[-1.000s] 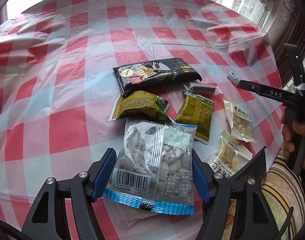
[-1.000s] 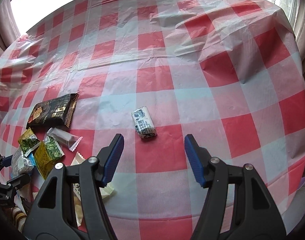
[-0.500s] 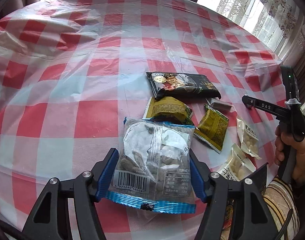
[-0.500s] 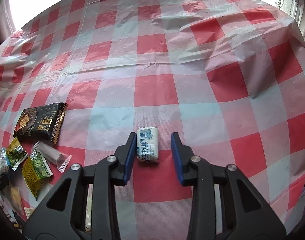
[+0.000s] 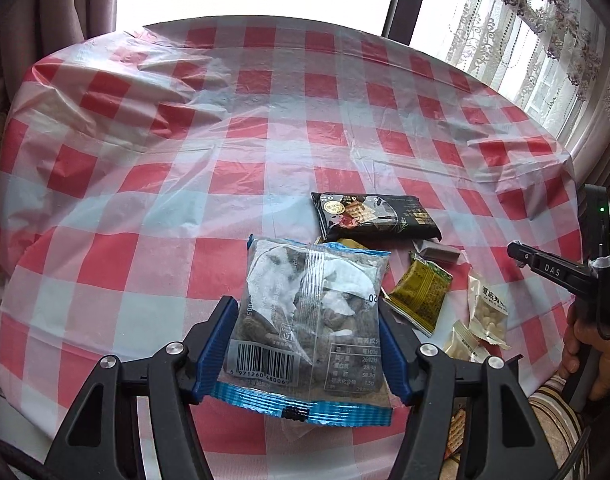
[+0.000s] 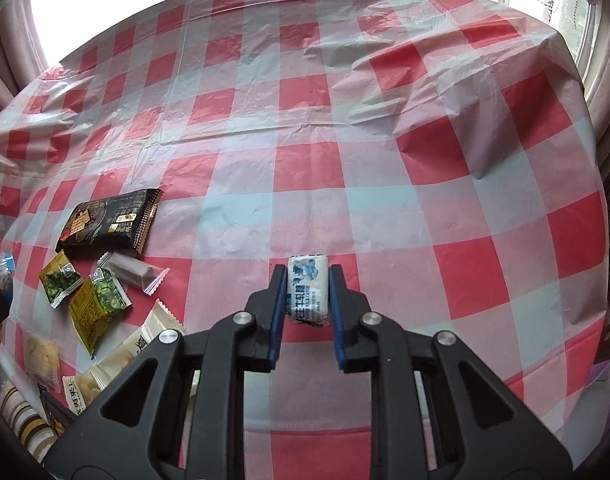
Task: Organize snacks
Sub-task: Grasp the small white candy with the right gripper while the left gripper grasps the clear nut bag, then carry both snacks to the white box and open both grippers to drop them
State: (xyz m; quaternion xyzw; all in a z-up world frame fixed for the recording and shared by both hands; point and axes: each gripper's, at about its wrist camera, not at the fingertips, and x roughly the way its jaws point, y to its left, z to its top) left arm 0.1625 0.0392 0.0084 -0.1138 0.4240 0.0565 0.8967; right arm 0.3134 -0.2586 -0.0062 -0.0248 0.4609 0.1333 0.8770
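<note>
Left wrist view: the left gripper (image 5: 309, 344) clamps a clear nut bag (image 5: 311, 312) with blue seams, held above the table's (image 5: 145, 200) near edge. Just beyond lie a yellow-green packet (image 5: 419, 294) and two pale packets (image 5: 487, 310), then a black packet (image 5: 375, 216) farther in. In the right wrist view, the right gripper (image 6: 307, 300) pinches a small white-and-blue candy (image 6: 308, 290) between its blue pads (image 6: 277, 312), towards the table's near edge, well apart from the snack cluster at the near left.
</note>
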